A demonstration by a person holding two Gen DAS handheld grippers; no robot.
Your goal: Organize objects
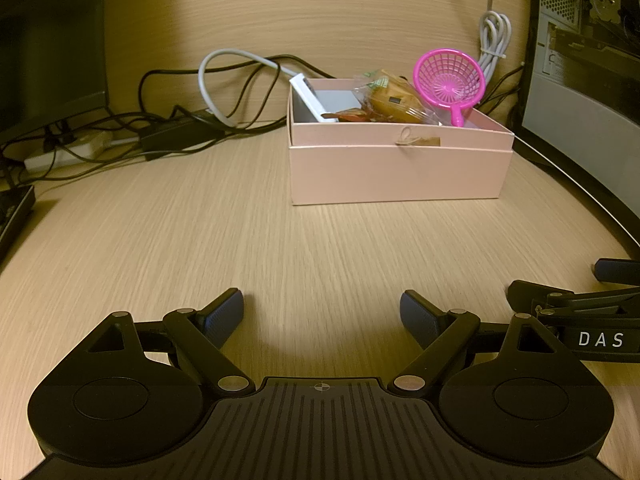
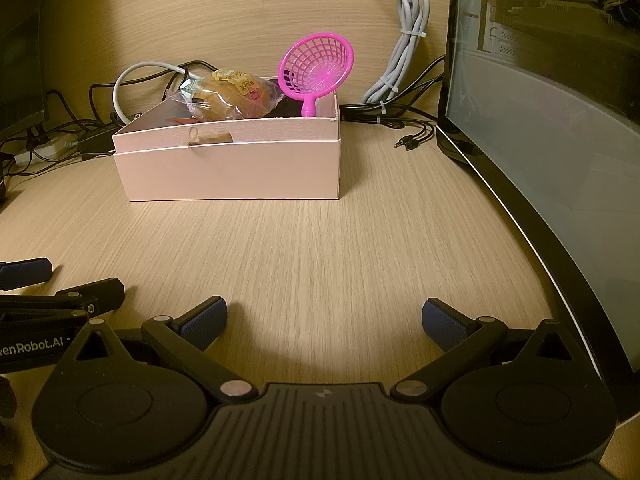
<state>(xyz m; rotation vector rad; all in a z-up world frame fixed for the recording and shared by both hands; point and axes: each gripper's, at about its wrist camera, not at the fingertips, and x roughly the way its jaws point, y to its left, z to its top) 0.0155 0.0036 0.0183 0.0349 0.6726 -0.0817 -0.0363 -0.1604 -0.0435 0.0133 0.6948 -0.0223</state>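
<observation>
Your left gripper [image 1: 322, 312] sits low over the surface [image 1: 200, 240], fingers spread and empty; the pink box [image 1: 400, 172] lies toward one o'clock from it. Your right gripper [image 2: 324, 320] is likewise spread and empty, the box at eleven o'clock. The box's long axis runs crosswise; snack packet [image 2: 232, 96] and pink strainer [image 2: 316, 68] are already inside. Neither gripper looks clearly nearer.

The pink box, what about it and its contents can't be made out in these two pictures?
- Pink box floor: hidden in both views by its front wall.
- Dark item behind the pink strainer, right wrist view: too shadowed to identify.
- Wrapped bun label: too small to read.
- White flat item, left wrist view: lower part hidden inside the box.
</observation>
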